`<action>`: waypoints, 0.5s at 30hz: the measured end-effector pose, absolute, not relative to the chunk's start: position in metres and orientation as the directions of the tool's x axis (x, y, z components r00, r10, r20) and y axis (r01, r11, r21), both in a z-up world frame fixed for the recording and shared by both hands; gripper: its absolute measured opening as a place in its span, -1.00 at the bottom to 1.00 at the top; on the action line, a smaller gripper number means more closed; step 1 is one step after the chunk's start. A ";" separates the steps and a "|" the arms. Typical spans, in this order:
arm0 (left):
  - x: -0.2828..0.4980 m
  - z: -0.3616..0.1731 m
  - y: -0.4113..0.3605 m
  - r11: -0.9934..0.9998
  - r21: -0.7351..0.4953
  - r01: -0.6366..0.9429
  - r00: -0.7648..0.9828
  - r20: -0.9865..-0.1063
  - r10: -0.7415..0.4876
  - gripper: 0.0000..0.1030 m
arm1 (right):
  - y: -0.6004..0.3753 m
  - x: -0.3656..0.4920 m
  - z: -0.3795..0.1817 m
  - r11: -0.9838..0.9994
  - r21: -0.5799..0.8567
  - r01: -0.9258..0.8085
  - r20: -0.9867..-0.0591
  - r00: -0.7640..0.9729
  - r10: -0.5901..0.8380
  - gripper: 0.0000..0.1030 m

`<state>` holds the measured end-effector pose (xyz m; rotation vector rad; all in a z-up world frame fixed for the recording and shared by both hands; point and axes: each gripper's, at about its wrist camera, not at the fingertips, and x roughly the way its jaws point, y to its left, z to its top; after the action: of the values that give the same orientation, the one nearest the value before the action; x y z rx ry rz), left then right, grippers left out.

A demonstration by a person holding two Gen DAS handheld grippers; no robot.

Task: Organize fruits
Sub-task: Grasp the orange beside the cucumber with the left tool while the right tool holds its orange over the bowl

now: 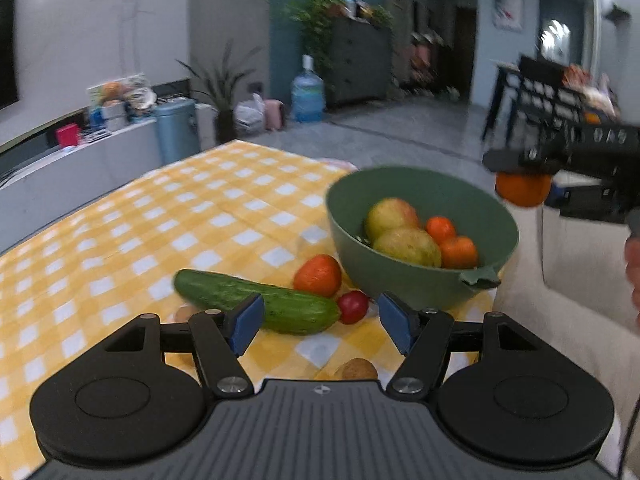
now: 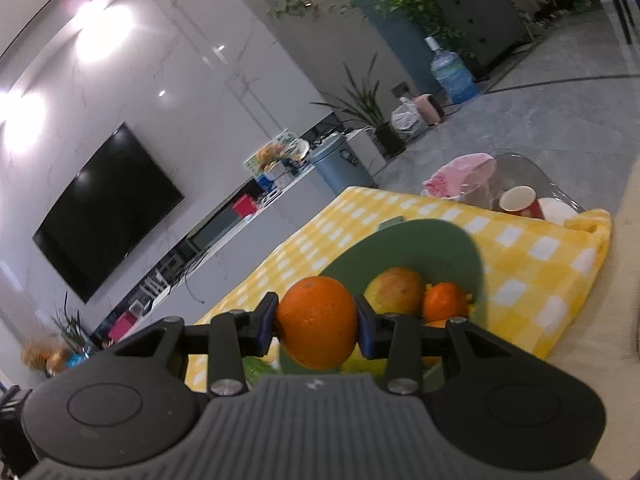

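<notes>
Home living room: black wall-mounted flat television point(image 2: 108, 212), potted green houseplants point(image 1: 220, 88), blue plastic water jug point(image 1: 307, 94), yellow-white checkered tablecloth point(image 1: 160, 216)

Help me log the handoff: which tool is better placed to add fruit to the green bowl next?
Right. The right tool already grips an orange near the green bowl; the left tool is open and empty.

Bench point(image 1: 168, 208) is covered by a checked cloth point(image 1: 120, 240). Bowl point(image 1: 404, 280) is set near the bench's right edge; two apples point(image 1: 404, 240) and two small citrus fruits point(image 1: 450, 240) are held in it. Cucumber point(image 1: 248, 300) is laid left of and before the bowl, a tomato point(image 1: 318, 274) just behind its right end, a smaller round fruit point(image 1: 353, 306) touching that end. An orange point(image 2: 316, 328) is clamped between the right gripper point(image 2: 316, 330) fingers, above the bowl's near side. A paper cup point(image 2: 518, 202) stands beyond the cloth.
</notes>
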<state>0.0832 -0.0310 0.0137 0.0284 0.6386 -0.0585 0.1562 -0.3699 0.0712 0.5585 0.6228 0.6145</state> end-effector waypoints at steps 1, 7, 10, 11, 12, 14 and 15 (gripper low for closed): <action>0.089 0.011 -0.033 0.997 0.018 0.074 0.798 -0.601 -0.048 0.50 | -0.374 0.158 0.069 0.683 0.644 -0.345 -0.361 0.650 0.669 -0.28; 0.124 -0.008 -0.032 0.982 0.095 0.165 0.773 -0.631 -0.069 0.50 | -0.377 0.165 0.061 0.680 0.642 -0.355 -0.368 0.636 0.679 -0.28; 0.140 -0.013 -0.015 0.974 0.018 0.226 0.747 -0.645 -0.161 0.50 | -0.371 0.164 0.062 0.679 0.624 -0.388 -0.360 0.628 0.690 -0.28; 0.145 -0.014 -0.010 0.971 0.006 0.239 0.743 -0.645 -0.178 0.51 | -0.370 0.162 0.063 0.676 0.620 -0.398 -0.354 0.628 0.693 -0.28; 0.150 -0.014 -0.007 0.969 0.006 0.247 0.737 -0.650 -0.184 0.51 | -0.368 0.162 0.064 0.676 0.615 -0.407 -0.348 0.628 0.696 -0.28; 0.161 -0.016 -0.005 0.967 0.018 0.256 0.722 -0.669 -0.179 0.51 | -0.366 0.164 0.065 0.673 0.614 -0.411 -0.341 0.631 0.697 -0.28; 0.166 -0.017 -0.004 0.961 0.022 0.275 0.708 -0.681 -0.187 0.51 | -0.366 0.165 0.065 0.674 0.616 -0.408 -0.341 0.633 0.695 -0.28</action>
<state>0.1658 -0.0043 -0.0171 0.1247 0.7410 -0.2573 0.1652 -0.3662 0.0651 0.5217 0.6021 0.6649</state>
